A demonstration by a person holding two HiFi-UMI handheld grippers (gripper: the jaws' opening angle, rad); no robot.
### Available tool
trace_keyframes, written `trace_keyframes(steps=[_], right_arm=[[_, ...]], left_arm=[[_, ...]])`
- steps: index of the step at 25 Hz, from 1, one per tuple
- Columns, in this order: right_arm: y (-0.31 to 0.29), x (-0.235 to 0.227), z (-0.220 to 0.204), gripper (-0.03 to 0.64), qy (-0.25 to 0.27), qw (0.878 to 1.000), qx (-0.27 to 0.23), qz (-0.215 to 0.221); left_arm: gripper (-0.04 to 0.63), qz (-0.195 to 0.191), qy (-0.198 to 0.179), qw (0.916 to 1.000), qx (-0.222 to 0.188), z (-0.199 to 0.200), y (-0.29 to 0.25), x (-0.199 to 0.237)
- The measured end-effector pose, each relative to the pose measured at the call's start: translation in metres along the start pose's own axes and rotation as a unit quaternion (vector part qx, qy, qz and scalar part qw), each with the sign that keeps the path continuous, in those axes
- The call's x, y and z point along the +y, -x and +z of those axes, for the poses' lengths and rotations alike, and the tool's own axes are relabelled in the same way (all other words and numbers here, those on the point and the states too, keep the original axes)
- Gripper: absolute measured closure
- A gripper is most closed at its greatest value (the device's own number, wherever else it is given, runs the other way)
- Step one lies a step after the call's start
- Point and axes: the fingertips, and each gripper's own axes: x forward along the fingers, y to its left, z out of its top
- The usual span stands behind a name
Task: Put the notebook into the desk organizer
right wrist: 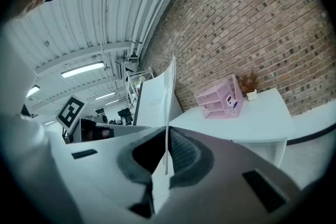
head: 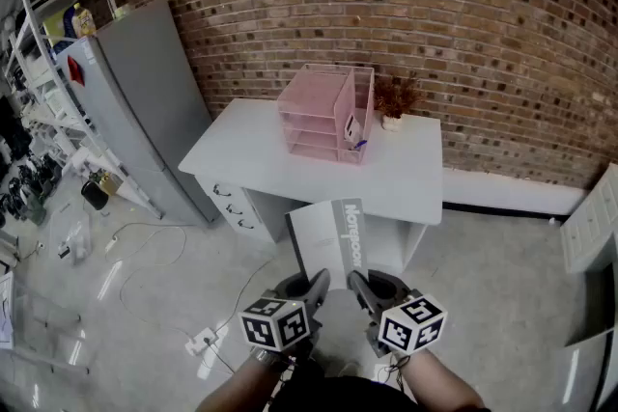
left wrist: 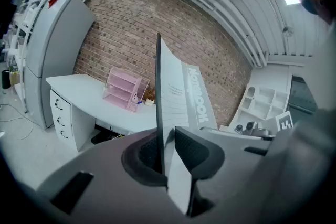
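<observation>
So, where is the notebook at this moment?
Head view, lower centre: the notebook is held by the left tool and right tool, in front of the white desk, short of the pink organizer.

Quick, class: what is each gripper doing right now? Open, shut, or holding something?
Left gripper: closed on the notebook, at its near edge.
Right gripper: closed on the same notebook, on a thin leaf of it.

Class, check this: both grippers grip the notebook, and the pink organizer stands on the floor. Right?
Not quite. The pink organizer stands on the white desk, as the head view shows. Both the left gripper and right gripper do grip the notebook.
</observation>
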Motion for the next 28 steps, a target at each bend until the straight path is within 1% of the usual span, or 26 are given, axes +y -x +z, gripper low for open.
trace_keyframes(steps=[10,16,22,28], right_arm=[[0.000,-0.005,0.002,0.604,-0.005,1.000,-0.004,0.000],[-0.004,-0.006,0.003,0.603,0.002,1.000,-0.005,-0.003],[-0.018,-0.004,0.005,0.604,-0.004,1.000,-0.002,-0.004],[-0.043,0.002,0.003,0.604,-0.009,1.000,0.005,-0.002]], left_arm=[[0.549,-0.006,0.002,1.0000,0.002,0.001,-0.005,-0.001],[0.549,-0.012,0.003,0.9999,0.000,0.003,-0.007,0.002],[0.549,-0.015,0.009,0.9998,0.001,0.010,-0.005,0.014],[0.550,-0.013,0.020,0.9997,0.002,0.017,-0.002,0.039]])
